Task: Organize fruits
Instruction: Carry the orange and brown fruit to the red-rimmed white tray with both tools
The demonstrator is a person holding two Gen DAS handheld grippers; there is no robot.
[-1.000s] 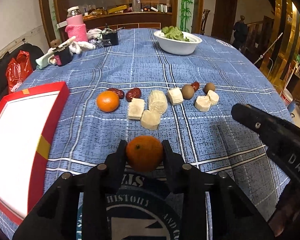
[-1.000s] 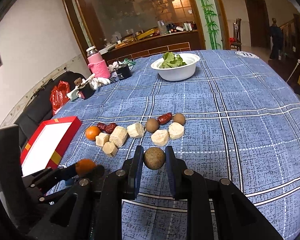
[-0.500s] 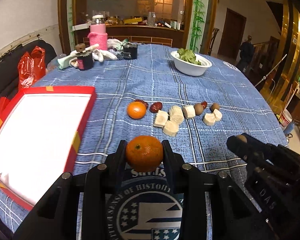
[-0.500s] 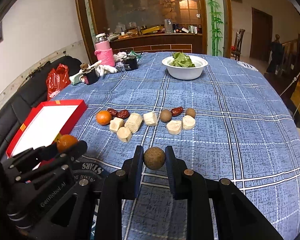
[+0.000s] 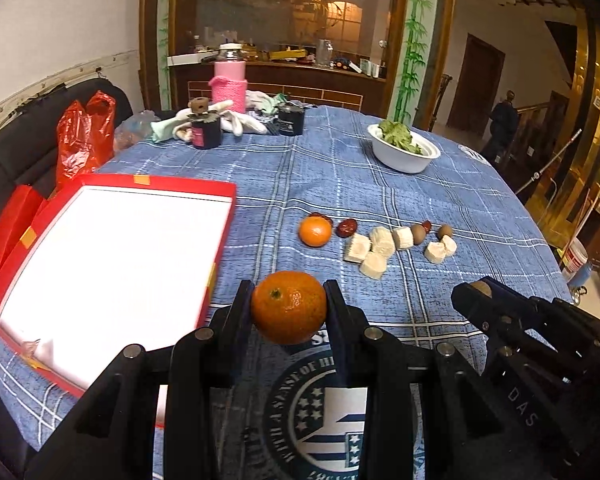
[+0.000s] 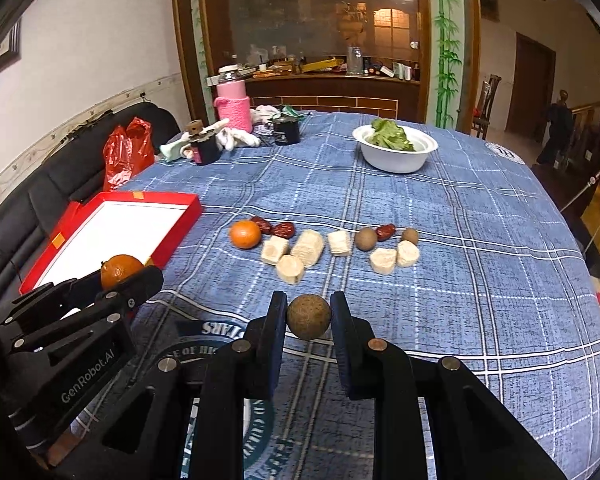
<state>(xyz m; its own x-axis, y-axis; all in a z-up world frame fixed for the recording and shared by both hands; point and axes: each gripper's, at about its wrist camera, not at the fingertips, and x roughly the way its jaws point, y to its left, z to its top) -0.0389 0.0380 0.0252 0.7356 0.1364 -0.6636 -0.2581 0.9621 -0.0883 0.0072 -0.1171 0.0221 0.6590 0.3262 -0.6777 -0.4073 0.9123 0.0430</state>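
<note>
My left gripper [image 5: 289, 307] is shut on an orange tangerine [image 5: 289, 307], held above the blue cloth just right of the red tray [image 5: 216, 240]. In the right wrist view the same tangerine [image 6: 121, 270] shows at the left, beside the tray [image 6: 188, 210]. My right gripper [image 6: 309, 316] is shut on a small round brown fruit [image 6: 309, 316]. On the cloth lies a row: a second tangerine [image 6: 245, 234], red dates [image 6: 283, 230], pale cut chunks [image 6: 309, 248], two more brown fruits [image 6: 365, 239].
A white bowl of greens [image 6: 396, 152] stands at the far right of the round table [image 6: 500, 240]. A pink bottle [image 6: 233, 104], dark jars [image 6: 286, 130] and cloths sit at the far edge. A red bag [image 6: 126, 152] lies on a black sofa to the left.
Both grippers, each still holding its fruit, have moved left and risen a little. The red tray has come closer to the middle of both views and the fruit row has slid right.
</note>
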